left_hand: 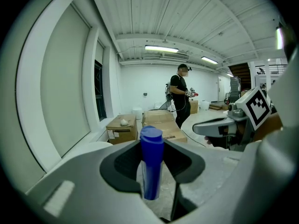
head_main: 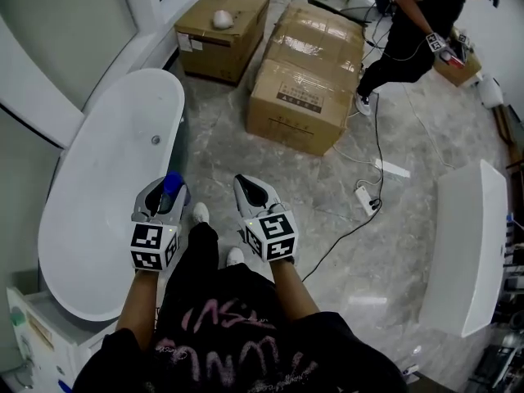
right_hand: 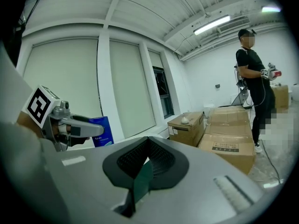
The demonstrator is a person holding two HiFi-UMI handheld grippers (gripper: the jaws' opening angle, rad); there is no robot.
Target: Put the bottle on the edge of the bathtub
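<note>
We've got the L gripper (head_main: pixel 166 190) clamped on the blue plastic bottle (left_hand: pixel 152 162), upright btwn its jaws, up by the right-hand rim of the white oval bathtub (head_main: pixel 175 109). R gripper (head_main: pixel 248 185) is just beside it, jaws pressed together w/ nothing in them. Farther off: brown cardboard boxes (head_main: pixel 307 80), then a person in black (head_main: pixel 419 19).

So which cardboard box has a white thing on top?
The smaller left box nearest the bathtub; both larger boxes beside it have bare tops.
</note>
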